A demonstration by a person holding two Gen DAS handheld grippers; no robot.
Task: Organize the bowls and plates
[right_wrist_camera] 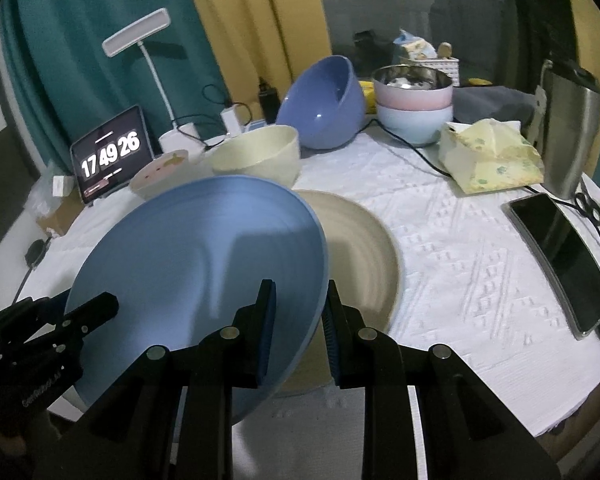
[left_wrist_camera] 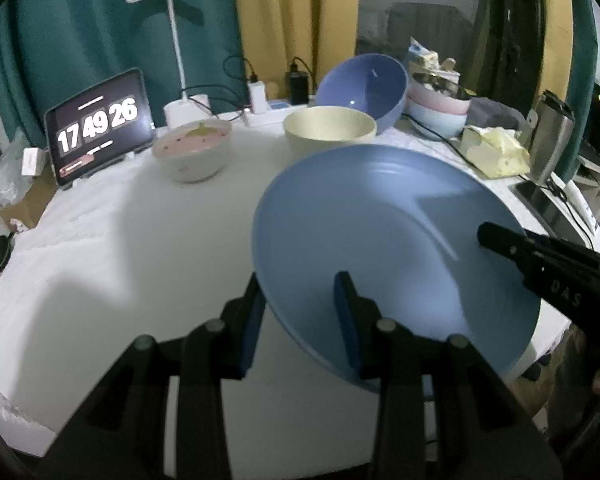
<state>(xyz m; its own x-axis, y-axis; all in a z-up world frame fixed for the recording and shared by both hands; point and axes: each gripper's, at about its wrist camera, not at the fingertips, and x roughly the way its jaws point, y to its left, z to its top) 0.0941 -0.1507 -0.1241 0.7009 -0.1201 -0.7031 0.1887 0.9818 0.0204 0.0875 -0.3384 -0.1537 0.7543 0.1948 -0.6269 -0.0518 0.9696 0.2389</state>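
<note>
Setting: a round table covered in a white embossed cloth, with teal and mustard curtains behind it.
Back of table: a tablet clock reading 17 49 26 stands at the left beside a white desk lamp.
Blue plate: a wide blue plate is lifted off the cloth and tilted, held between the two tongs.
Left gripper: the left gripper straddles the plate's near rim, one finger under the edge and one on the upper face; its jaws stand narrow, closed on the rim.
Right gripper: the right gripper pinches the plate's rim at the opposite side, one blue pad on the inner face and one behind the edge, its jaws narrow.
Beige plate: a beige plate lies flat on the cloth, partly under the raised blue plate's right edge.
Bowls: a cream bowl sits upright behind the plates; a pink-lined bowl sits to its left; a blue bowl leans on its side behind the cream one; a stack of a pink bowl on a pale blue one stands to the right.
Right side: a tissue pack, a steel tumbler and a phone lie near the table's edge.
</note>
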